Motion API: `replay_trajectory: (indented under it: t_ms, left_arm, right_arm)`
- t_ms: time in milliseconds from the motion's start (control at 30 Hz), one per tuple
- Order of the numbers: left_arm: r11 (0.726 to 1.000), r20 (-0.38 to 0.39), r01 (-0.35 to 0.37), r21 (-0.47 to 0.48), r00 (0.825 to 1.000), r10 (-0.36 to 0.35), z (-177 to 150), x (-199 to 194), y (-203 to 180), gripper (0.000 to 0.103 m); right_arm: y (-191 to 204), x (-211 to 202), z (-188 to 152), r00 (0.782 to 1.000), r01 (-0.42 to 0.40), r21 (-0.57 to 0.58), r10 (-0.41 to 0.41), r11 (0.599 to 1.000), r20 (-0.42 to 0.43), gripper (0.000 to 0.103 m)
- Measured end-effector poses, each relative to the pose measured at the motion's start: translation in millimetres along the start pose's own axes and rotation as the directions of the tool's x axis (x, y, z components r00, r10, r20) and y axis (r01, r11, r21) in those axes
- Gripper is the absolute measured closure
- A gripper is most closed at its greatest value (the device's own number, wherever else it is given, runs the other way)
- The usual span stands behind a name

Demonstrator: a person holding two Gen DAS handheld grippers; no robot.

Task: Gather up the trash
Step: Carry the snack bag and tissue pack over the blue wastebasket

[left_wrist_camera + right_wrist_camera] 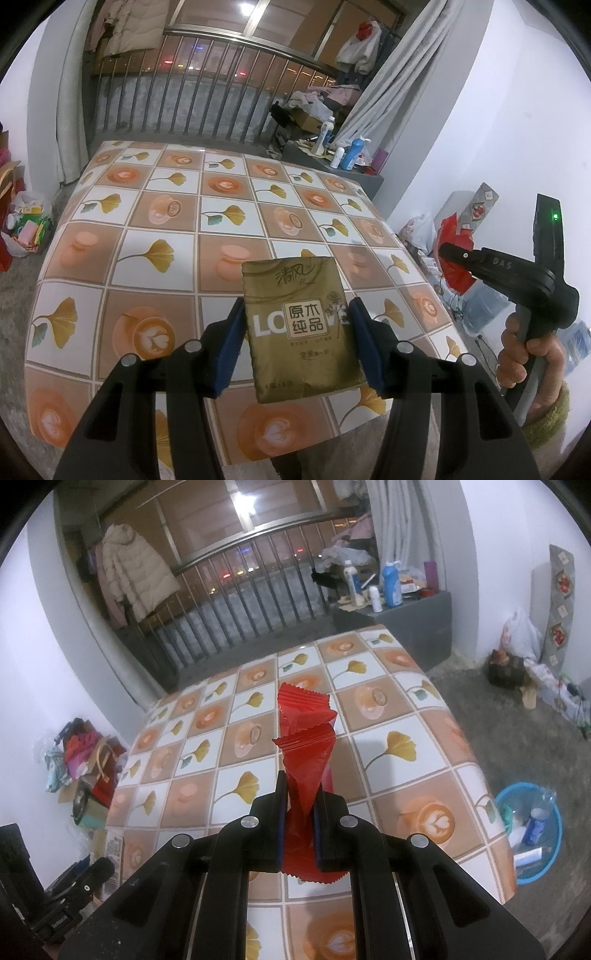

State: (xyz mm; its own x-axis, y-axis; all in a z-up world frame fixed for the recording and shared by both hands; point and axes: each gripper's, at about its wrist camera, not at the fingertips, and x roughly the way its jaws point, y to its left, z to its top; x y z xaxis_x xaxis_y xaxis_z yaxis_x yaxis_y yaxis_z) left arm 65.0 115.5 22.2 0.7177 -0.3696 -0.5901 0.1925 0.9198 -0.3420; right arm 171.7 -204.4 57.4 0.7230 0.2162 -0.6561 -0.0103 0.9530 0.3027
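Ginkgo-patterned bench [166, 206] by a balcony railing [207, 107]. Left fingers [232, 350] clamp a gold tissue pack [299, 328] between them; right fingers [282, 823] pinch a red wrapper [306, 760].

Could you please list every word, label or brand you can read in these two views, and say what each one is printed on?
"清风": top of the gold tissue pack gripped in the left claw.
"原木纯品": framed label at the pack's centre.
"LO…VE": white letters across the pack, partly covered by that label.
"DAS": on the right claw's black body, seen from the left wrist.
Smaller print low on the pack: too blurred.
Red wrapper: no readable text.
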Motion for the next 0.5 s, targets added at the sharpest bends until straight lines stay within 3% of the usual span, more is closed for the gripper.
replay_trajectory:
  t_ms: [367,500]
  left_arm:
    - [0.997,0.032,0.017,0.077,0.999,-0.02,14.7,-4.6,-22.3,0.048]
    - [0.993,0.029,0.058,0.104,0.998,-0.061,28.3,0.8,-41.0,0.048]
  right_arm:
    - [-12.1,-20.5,15.9,0.997,-0.003,0.003,0.003,1.0,0.075,0.094]
    - [-29.0,-28.2,14.8,0.996,0.003,0.027,-0.005,1.0,0.094,0.094]
